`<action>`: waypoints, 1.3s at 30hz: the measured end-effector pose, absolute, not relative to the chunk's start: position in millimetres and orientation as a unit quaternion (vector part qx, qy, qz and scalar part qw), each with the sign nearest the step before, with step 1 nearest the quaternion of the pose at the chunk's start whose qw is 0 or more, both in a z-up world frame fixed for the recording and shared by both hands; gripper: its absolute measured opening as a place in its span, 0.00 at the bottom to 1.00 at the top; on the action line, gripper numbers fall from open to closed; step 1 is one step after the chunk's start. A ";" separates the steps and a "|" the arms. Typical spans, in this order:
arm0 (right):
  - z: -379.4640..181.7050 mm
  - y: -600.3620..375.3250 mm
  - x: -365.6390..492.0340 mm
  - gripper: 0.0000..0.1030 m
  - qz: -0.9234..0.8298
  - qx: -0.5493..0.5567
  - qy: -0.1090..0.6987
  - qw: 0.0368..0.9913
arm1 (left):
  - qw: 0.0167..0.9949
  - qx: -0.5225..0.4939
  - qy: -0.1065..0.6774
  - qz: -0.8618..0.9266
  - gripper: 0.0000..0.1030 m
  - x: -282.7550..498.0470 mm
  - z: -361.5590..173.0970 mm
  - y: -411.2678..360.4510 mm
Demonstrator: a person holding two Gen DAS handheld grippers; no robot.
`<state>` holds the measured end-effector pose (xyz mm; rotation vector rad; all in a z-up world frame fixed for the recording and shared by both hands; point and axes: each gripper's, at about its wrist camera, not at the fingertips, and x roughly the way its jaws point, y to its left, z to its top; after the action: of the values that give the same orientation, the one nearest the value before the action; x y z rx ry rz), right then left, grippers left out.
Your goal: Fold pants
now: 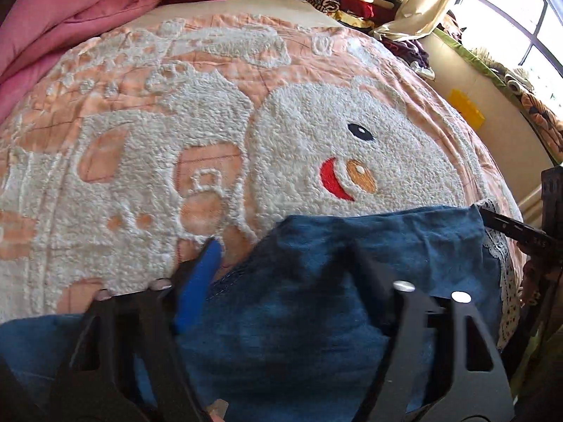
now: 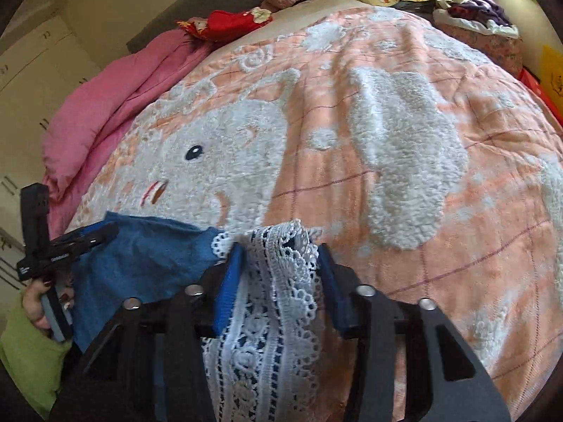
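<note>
The blue denim pants (image 1: 316,299) lie at the near edge of the bed (image 1: 176,140), on its bear-patterned blanket. On the left, the left gripper (image 1: 288,260) straddles the denim; its right finger is hidden, so I cannot tell if it grips. On the right, the right gripper (image 2: 281,267) has its jaws clamped on the lace hem (image 2: 271,281). Carry both corners level, keeping the fabric taut.
</note>
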<state>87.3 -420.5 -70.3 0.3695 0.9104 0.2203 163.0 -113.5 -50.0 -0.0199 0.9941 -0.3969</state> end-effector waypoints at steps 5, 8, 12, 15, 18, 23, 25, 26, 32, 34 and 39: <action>-53.2 -414.0 76.8 0.18 0.113 0.159 0.399 0.896 | 0.867 0.004 0.461 -0.188 0.06 156.0 -42.4 -121.7; -33.9 -417.4 73.9 0.17 0.108 0.153 0.366 0.911 | 0.881 0.028 0.436 -0.180 0.03 151.4 -30.5 -126.8; -23.4 -416.1 90.4 0.17 0.094 0.120 0.370 0.916 | 0.892 0.046 0.419 -0.166 0.02 157.9 -23.0 -135.5; -34.5 -414.8 105.6 0.17 0.078 0.095 0.390 0.912 | 0.896 0.055 0.415 -0.150 0.02 166.0 -31.1 -139.6; -57.9 -413.5 114.1 0.17 0.061 0.090 0.420 0.901 | 0.893 0.060 0.424 -0.137 0.02 171.5 -46.0 -140.1; -68.8 -418.2 110.5 0.23 0.046 0.107 0.417 0.901 | 0.897 0.051 0.418 -0.136 0.06 171.1 -55.2 -134.8; -68.7 -418.7 106.4 0.28 0.037 0.107 0.408 0.906 | 0.897 0.043 0.417 -0.139 0.07 171.8 -54.2 -132.2; -68.9 -419.3 103.7 0.30 0.034 0.112 0.403 0.908 | 0.898 0.040 0.415 -0.140 0.11 171.2 -52.7 -131.1; -52.9 -434.8 76.2 0.47 0.005 0.136 0.359 0.924 | 0.909 0.009 0.399 -0.121 0.46 151.5 -28.6 -108.6; -47.1 -442.8 64.4 0.48 -0.006 0.149 0.343 0.928 | 0.915 0.010 0.388 -0.109 0.58 138.3 -18.1 -97.1; -36.5 -448.8 22.9 0.55 0.017 0.196 0.337 0.920 | 0.920 -0.009 0.381 -0.090 0.68 104.1 -3.8 -61.6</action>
<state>22.9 -448.8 -36.5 0.4037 0.6932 0.0347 104.1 -61.6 -3.8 -0.0179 0.7831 -0.1860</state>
